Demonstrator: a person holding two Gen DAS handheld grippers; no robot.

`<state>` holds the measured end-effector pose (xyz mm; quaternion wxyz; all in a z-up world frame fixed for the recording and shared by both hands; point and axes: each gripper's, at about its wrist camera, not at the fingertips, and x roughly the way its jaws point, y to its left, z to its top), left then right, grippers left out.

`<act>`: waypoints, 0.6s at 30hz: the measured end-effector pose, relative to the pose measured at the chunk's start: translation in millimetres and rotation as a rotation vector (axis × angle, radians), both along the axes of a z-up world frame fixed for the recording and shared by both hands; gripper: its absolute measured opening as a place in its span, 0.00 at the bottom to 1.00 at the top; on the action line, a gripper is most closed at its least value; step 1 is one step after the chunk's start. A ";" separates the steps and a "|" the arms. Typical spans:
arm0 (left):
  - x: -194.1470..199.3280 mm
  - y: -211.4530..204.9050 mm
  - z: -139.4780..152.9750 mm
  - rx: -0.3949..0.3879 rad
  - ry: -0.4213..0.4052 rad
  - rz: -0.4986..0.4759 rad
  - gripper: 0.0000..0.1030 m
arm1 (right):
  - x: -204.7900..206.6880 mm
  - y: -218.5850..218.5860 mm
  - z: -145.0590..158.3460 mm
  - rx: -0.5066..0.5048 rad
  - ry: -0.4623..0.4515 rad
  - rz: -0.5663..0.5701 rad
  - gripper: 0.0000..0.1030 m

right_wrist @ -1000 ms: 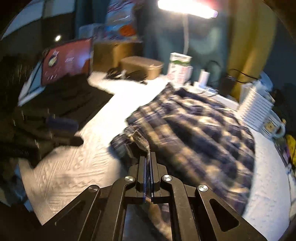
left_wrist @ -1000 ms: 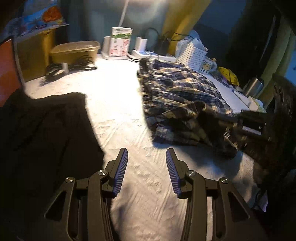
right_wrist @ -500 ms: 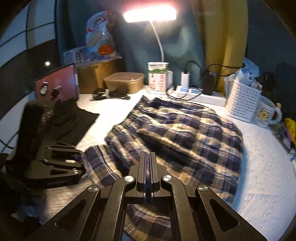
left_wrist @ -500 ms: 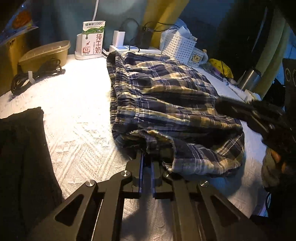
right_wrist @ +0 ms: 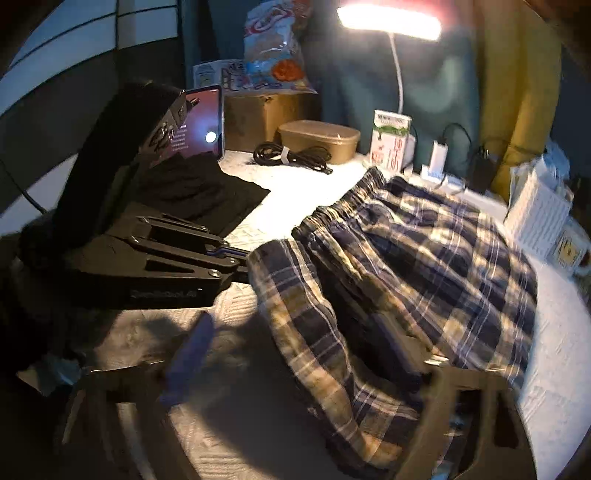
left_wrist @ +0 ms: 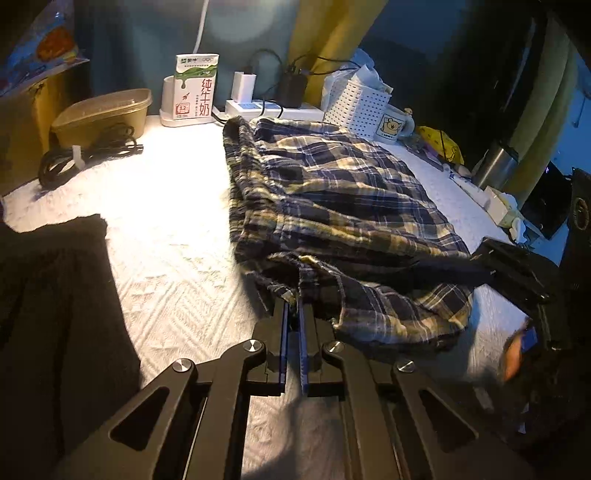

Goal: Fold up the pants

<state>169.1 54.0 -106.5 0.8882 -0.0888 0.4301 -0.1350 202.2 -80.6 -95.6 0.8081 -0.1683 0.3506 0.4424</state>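
Left wrist view: left claw (left_wrist: 292,317) pinching plaid pants (left_wrist: 332,206) hem; right claw (right_wrist: 295,365) wide, straddling them.

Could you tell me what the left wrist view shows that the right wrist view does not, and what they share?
Only the left wrist view shows the left gripper shut on the plaid pants hem, and a steel flask. Only the right wrist view shows the lit lamp, the snack bag, and the right gripper open. Both show the pants, milk carton and black garment.
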 end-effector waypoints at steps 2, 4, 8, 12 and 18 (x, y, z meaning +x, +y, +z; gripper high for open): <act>-2.5 -0.4 -1.2 0.001 0.003 -0.002 0.03 | 3.2 4.2 -5.3 -0.034 -0.017 -0.006 0.35; -5.1 0.0 -2.7 0.002 0.007 -0.002 0.03 | 8.7 6.9 -10.4 -0.047 -0.019 -0.002 0.21; -11.6 3.6 -1.1 -0.007 0.012 0.003 0.03 | 26.1 0.7 -8.0 -0.005 0.011 -0.057 0.02; -21.6 6.9 3.7 -0.025 0.023 -0.002 0.03 | 39.5 -10.8 8.8 0.048 0.021 -0.088 0.02; -34.2 4.3 9.6 -0.012 0.050 -0.024 0.03 | 44.7 -17.8 30.5 0.107 0.040 -0.086 0.02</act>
